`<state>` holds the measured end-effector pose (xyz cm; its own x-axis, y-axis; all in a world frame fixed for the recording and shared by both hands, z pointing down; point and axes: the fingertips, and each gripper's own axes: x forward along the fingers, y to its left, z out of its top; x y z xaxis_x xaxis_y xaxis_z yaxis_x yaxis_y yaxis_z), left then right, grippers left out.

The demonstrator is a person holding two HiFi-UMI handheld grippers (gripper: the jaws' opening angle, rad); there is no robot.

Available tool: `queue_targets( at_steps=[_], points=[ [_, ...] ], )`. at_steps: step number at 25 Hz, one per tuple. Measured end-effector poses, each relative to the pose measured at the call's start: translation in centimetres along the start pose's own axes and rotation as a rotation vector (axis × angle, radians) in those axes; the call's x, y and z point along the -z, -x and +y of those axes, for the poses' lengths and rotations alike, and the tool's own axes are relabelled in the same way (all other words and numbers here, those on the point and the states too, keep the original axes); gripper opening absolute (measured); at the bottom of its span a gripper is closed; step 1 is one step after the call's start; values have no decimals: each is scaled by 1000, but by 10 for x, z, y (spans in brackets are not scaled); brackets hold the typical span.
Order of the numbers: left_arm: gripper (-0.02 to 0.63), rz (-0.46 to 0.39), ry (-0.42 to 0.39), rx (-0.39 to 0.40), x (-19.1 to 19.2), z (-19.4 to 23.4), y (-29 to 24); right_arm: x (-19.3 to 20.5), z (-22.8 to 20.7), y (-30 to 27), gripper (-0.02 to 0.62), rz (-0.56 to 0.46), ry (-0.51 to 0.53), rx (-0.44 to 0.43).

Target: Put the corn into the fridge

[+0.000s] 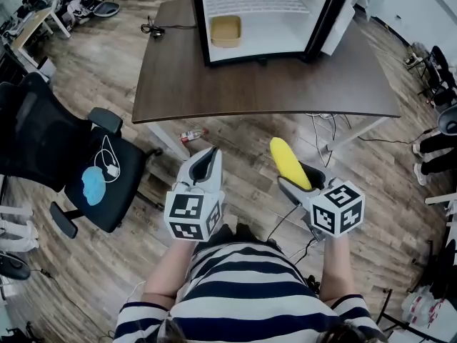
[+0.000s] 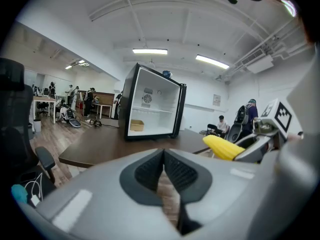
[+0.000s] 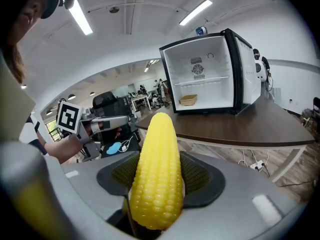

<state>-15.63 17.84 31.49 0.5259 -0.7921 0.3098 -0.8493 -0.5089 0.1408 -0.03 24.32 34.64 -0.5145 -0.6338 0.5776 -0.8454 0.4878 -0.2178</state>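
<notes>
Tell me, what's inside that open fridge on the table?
A tan bowl sits at the fridge's bottom left, under a bare wire shelf. The bowl's contents are unclear.

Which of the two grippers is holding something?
The right gripper: its jaws are shut on the yellow corn. The left gripper has its jaws together with nothing between them.

Corn [image 3: 157, 170]: one bare yellow cob, kernels intact. It is clamped at its lower half between the jaws of my right gripper [image 1: 295, 180], with the tapered tip pointing forward and up.

Fridge [image 1: 275, 38]: small, black casing, white interior, door swung open. It stands upright on the dark table [image 1: 214, 84], well apart from the corn.
</notes>
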Motion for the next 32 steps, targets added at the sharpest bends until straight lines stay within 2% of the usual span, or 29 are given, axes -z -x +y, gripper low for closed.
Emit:
queue_targets(
  at_steps=[17,24,32],
  points=[
    [0,-7,20,51,-12,44,-38,-54,-13,-57,258,18,40,11],
    [0,-24,18,53,-26,48,-74,-78,-45,-77,258,18,63,8],
    [0,-43,31,12,-42,50,-125,-107,-86,-102,259,20,108,-54]
  ],
)
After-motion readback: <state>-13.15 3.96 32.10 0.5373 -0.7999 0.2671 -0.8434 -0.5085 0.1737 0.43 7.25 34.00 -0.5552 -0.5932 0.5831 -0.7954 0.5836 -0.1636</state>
